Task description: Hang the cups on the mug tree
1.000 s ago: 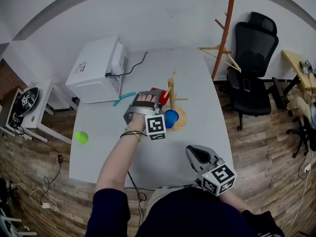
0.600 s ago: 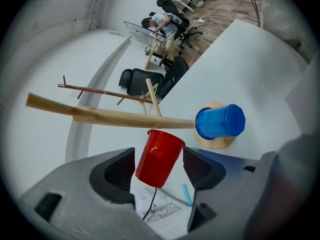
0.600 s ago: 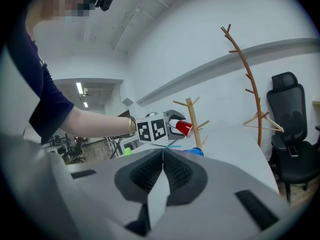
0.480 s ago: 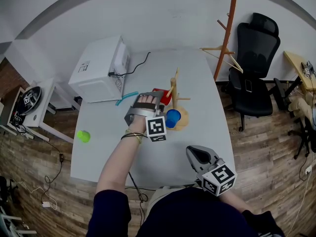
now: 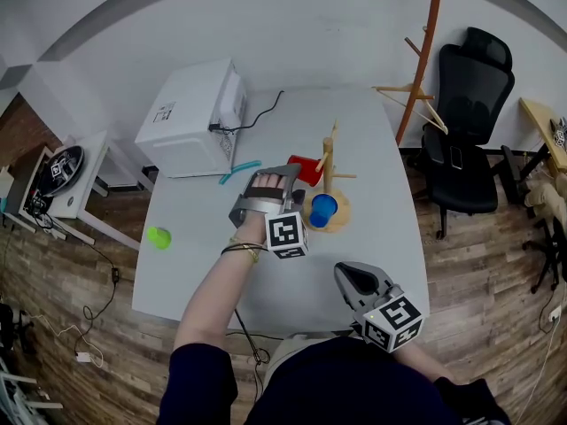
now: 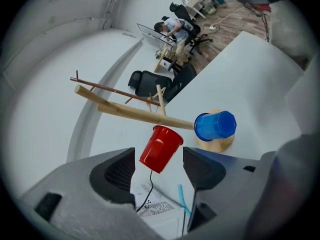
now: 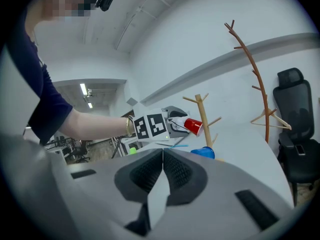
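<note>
R tool (image 7: 162,170) sits nearest, jaws pressed together on nothing, over the worktop's (image 5: 221,273) near edge. L tool (image 6: 159,166) is farther out, jaws spread either side of the red cup (image 6: 161,148) w/o touching. Cup's rim is at a mug tree (image 6: 145,115) peg; blue cup (image 6: 215,125) sits low by the base.

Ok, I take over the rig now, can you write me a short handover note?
Left gripper: open, red cup between its jaws, not gripped.
Right gripper: shut, empty, near the body.
Done: red cup seems to hang on a mug tree peg.
Blue cup: low by the base, peg unclear.
To do: check the blue cup; the green thing at the table edge may be another cup.
</note>
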`<state>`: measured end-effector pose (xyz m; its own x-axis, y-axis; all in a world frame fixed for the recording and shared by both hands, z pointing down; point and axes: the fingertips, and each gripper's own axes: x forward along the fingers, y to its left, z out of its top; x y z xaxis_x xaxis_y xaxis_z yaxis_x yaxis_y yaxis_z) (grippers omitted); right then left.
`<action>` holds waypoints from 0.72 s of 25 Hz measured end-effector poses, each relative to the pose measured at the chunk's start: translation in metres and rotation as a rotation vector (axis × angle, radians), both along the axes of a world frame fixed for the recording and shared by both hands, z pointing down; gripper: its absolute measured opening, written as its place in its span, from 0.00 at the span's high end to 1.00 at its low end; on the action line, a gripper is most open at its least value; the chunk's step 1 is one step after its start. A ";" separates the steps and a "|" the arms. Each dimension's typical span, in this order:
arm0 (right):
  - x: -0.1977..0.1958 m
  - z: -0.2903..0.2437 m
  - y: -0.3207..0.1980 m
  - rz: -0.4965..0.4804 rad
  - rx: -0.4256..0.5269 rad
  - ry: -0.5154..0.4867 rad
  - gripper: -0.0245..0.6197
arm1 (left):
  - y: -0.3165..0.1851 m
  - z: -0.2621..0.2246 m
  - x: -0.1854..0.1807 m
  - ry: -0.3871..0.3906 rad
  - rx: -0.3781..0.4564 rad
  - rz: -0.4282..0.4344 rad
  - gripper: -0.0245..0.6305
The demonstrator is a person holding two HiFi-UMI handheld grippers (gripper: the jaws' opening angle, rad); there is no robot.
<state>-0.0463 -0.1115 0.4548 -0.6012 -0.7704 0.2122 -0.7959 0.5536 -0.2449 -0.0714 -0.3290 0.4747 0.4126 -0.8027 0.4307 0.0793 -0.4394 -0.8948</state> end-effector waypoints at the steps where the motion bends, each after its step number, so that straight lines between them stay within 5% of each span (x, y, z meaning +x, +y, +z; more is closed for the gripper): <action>1: -0.002 0.000 0.000 -0.004 0.000 0.000 0.92 | 0.002 -0.001 0.000 0.017 -0.009 0.002 0.52; 10: -0.020 0.000 -0.003 -0.035 0.001 -0.003 0.92 | 0.012 -0.015 -0.021 0.184 -0.038 -0.047 0.53; 18: -0.032 0.001 -0.006 -0.056 -0.003 0.000 0.92 | 0.025 -0.029 -0.037 0.433 -0.059 -0.099 0.83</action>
<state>-0.0780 -0.1172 0.4553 -0.6434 -0.7349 0.2142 -0.7636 0.5966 -0.2470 -0.1079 -0.3039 0.4453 0.4869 -0.8269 0.2813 -0.3420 -0.4769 -0.8097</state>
